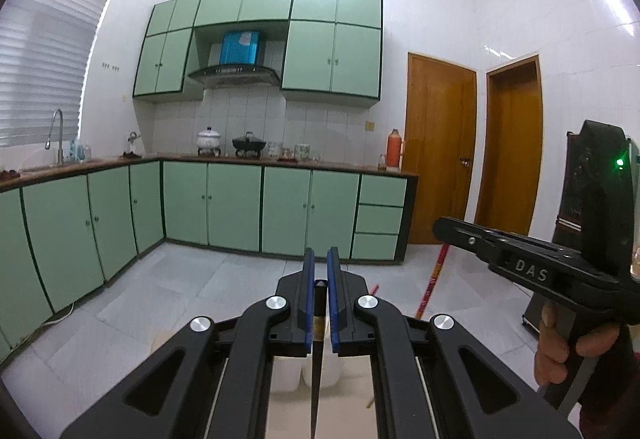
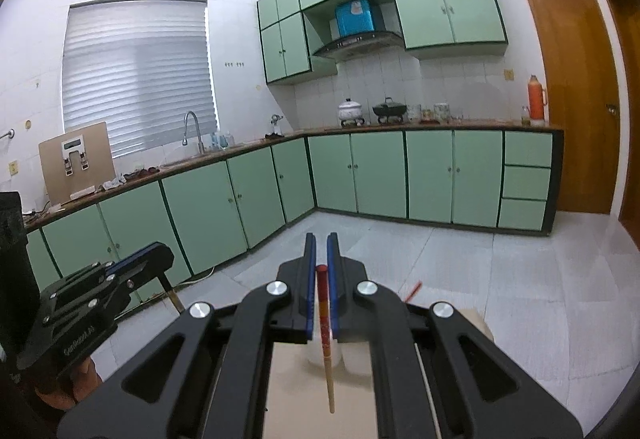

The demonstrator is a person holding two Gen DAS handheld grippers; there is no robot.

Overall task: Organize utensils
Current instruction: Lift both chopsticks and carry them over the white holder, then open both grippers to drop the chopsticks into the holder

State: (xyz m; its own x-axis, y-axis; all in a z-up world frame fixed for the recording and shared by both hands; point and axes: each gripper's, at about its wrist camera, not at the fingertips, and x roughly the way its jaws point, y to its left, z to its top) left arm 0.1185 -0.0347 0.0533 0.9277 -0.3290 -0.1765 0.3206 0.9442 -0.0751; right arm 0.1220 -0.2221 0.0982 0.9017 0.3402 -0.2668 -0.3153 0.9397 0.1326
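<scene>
Both tools were held high over a pale counter [image 2: 320, 391] whose bare surface showed only between the linkage arms, with the green kitchen cabinets [image 2: 360, 175] far behind. On it, just below the fingers, stood a white compartmented holder [image 1: 326, 367], mostly hidden; which compartment lay under which utensil could not be told.

The left tongs [image 1: 319, 303] were clenched on a dark chopstick [image 1: 316, 351], gripped near its blunt end and hanging point down. The right tongs [image 2: 321, 291] were likewise clenched on a red-topped chopstick [image 2: 326, 335], its wooden tip hanging toward the holder. Another reddish stick [image 2: 413, 290] lay beyond, partly hidden.

The step in hand looked like carrying each chopstick to the holder. The next move would call for lining each tip over an opening, lowering it straight, then releasing without letting the stick tip outward.
</scene>
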